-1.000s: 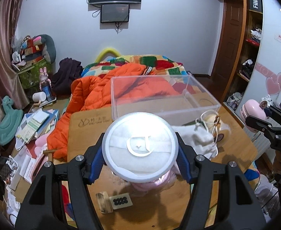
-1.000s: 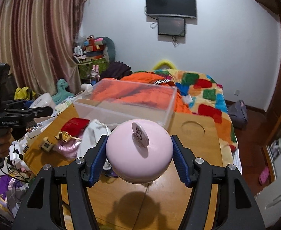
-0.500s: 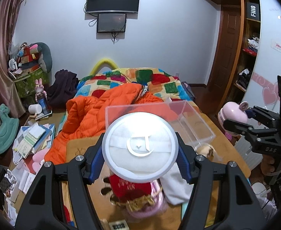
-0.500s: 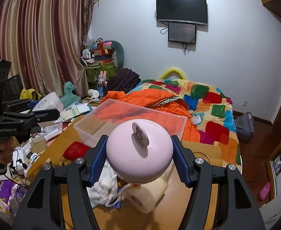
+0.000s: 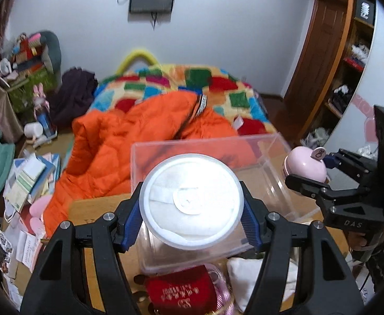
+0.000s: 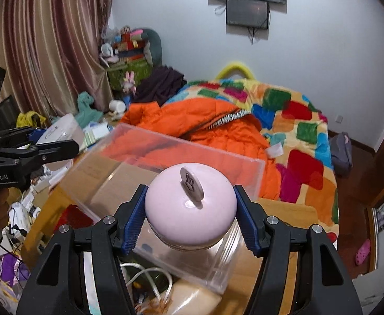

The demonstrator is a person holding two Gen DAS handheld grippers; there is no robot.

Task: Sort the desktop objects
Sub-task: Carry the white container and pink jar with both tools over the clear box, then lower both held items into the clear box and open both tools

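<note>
Here your left gripper (image 5: 192,203) jaws clamp the white round lid (image 5: 192,201). Your right gripper (image 6: 190,210) jaws grip the pink dome (rabbit tag on top) (image 6: 190,207), clear box (image 6: 165,162) just beyond.

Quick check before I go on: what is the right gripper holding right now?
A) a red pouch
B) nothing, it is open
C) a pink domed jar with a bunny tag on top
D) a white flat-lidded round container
C: in the right wrist view the right gripper has its blue pads against the pink domed jar, above the clear plastic box.
</note>
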